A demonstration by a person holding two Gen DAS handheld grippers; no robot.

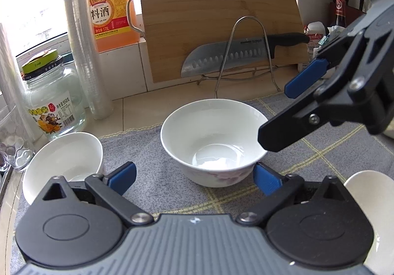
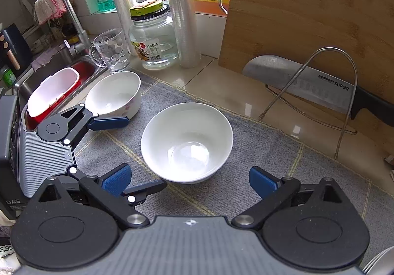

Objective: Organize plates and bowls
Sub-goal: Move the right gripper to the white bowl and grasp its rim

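Grey checked mat [image 2: 246, 176], white bowl [image 2: 187, 142] upright, mouth up; both grippers' fingers [image 1: 268, 180] [image 2: 262, 181] spread, released

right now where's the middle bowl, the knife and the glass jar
middle bowl [image 2: 187, 142], right wrist view, on its inner wall
knife [image 1: 216, 58], left wrist view, on the blade
glass jar [image 2: 154, 41], right wrist view, on its clear body

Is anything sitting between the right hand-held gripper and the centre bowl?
Nothing visible does. The right hand-held gripper is open with the centre bowl just ahead of its fingers, only bare grey mat around it. The left hand-held gripper is close on the left, and the second bowl sits off to the far left.
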